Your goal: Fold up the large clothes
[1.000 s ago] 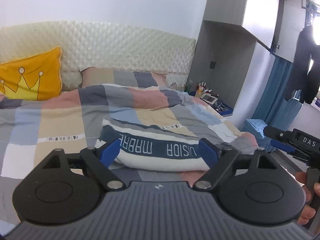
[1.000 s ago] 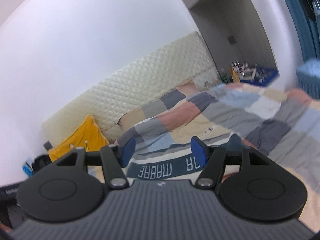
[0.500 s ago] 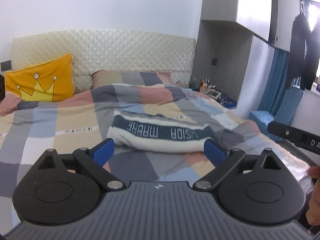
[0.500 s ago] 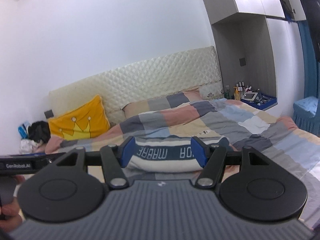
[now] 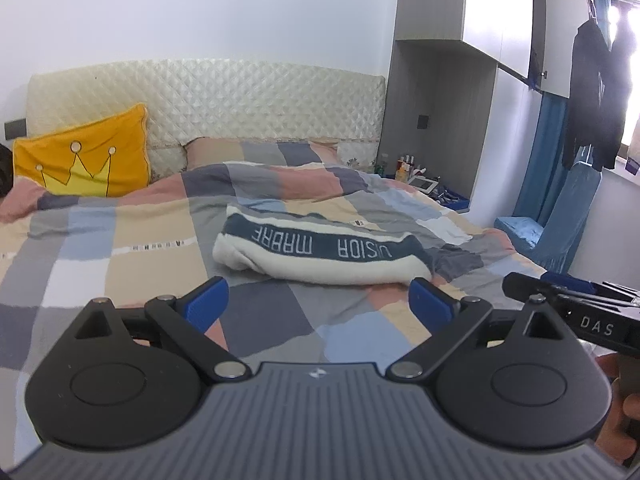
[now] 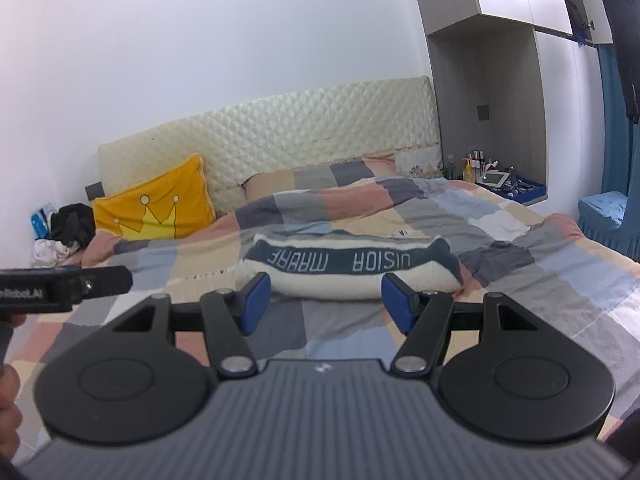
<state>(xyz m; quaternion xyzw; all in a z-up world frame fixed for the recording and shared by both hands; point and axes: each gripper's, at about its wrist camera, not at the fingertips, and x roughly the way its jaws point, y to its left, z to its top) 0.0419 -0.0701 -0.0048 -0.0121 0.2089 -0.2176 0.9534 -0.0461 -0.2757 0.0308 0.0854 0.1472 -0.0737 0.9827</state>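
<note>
A folded cream garment with a dark teal lettered band (image 5: 320, 252) (image 6: 352, 268) lies in the middle of the checked quilt (image 5: 140, 248) on the bed. My left gripper (image 5: 320, 302) hovers over the quilt short of the garment, its blue pads (image 5: 208, 300) spread wide with only bedding between them. My right gripper (image 6: 326, 304) is also open and empty, a little back from the garment's near edge. Each view catches the other gripper's black housing (image 5: 592, 322) (image 6: 60, 284) at its side edge, with part of a hand behind it.
A yellow crown pillow (image 5: 84, 160) leans on the quilted headboard (image 5: 240, 100). A bedside shelf with bottles and a tablet (image 6: 504, 182) is at the right, then a blue-covered chair (image 5: 560, 220). Dark clothes (image 5: 596, 92) hang by the window. A dark heap (image 6: 72, 224) sits left of the bed.
Both grippers have drawn back from the garment, which now lies farther ahead. The left jaws have spread a little wider. The right view has rolled to level.
</note>
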